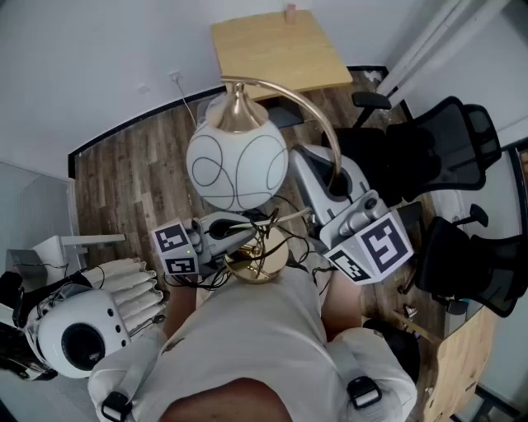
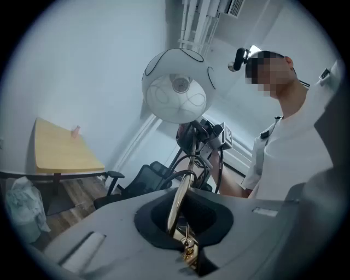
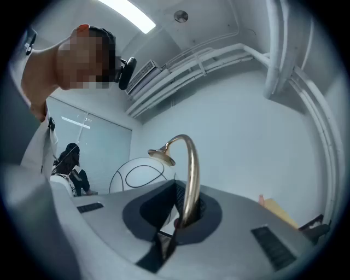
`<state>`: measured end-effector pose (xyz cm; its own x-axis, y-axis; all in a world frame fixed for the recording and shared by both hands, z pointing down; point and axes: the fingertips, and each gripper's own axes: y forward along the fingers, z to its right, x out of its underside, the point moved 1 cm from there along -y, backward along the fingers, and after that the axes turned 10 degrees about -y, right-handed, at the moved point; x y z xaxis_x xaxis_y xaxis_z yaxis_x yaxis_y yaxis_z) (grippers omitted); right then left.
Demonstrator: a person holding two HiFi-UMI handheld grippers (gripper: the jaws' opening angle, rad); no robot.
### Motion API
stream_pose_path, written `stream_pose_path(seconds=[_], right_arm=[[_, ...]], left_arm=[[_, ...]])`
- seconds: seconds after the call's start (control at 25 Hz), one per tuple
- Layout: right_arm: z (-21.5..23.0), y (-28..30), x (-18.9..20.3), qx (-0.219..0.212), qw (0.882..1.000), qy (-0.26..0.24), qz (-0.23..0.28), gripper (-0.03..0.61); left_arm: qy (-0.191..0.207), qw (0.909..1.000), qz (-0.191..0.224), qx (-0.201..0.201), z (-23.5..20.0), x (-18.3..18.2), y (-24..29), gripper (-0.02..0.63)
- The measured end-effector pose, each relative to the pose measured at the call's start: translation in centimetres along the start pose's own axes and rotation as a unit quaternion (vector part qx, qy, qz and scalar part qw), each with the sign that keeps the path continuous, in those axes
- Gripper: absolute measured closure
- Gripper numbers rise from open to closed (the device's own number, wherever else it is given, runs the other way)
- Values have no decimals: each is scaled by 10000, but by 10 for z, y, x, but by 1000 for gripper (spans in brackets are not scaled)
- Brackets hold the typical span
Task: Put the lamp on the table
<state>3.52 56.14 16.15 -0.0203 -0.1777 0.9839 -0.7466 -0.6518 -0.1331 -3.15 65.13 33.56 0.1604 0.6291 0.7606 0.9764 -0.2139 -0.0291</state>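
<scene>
Close to your tummy, your left claw [image 1: 252,239] [image 2: 183,240] is shut tight on the thin gold rod of the lamp [image 1: 237,169] [image 2: 175,87] [image 3: 191,169], just above its round gold foot [image 1: 257,265]. Your right claw [image 1: 330,177] [image 3: 183,219] is shut on the same rod higher up, on the long curved part. The white ball shade [image 1: 235,177] with black lines hangs from the bend, above the left claw. The lamp is up in the air over the wood floor [image 1: 124,189]. Black chairs [image 1: 445,140] stand at your right. The wooden worktop [image 1: 280,49] [image 2: 63,150] is farther off, well apart from the lamp, with a small pink thing [image 1: 290,11] on its far edge.
</scene>
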Motion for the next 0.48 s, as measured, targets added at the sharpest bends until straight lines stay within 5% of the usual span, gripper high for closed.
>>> stream_pose_path(seconds=[0.48], right_arm=[[16,-4,7,-103,9997,196,45,580]], left_arm=[[-15,9999,41,-114,-7,1,16,615]])
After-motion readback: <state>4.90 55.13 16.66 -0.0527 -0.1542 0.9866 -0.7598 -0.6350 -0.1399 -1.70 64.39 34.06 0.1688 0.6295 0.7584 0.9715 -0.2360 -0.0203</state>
